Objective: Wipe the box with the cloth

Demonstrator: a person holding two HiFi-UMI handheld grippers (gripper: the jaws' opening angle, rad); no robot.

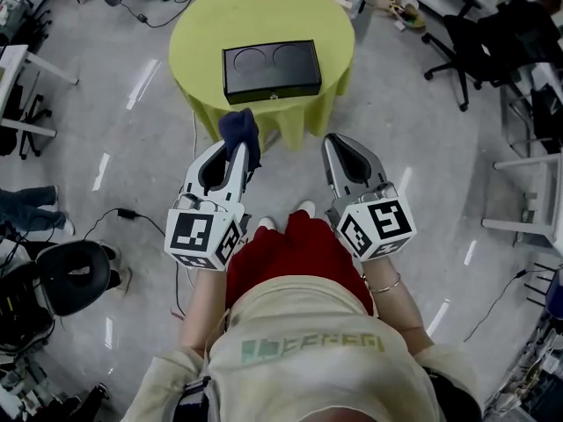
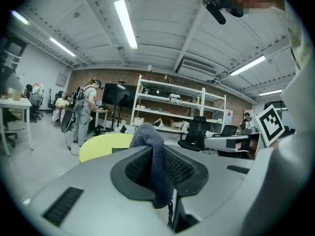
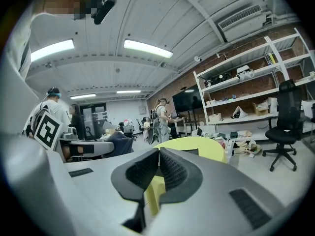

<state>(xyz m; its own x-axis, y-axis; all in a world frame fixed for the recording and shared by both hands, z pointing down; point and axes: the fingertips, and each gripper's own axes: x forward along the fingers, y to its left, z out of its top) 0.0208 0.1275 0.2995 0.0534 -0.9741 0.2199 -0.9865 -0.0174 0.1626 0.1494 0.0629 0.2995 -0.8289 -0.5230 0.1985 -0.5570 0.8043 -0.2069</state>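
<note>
Left claw (image 1: 236,158) is clamped on a dark blue cloth (image 1: 240,128), held in the air just short of a round yellow table (image 1: 202,25). A black box (image 1: 271,70) sits on the table. Right claw (image 1: 334,144) is closed and empty.

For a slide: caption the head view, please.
Left gripper clamps a dark cloth, right gripper shut, black box sits on yellow table.

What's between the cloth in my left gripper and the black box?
Only bare yellow table separates cloth and box, per the head view.
</note>
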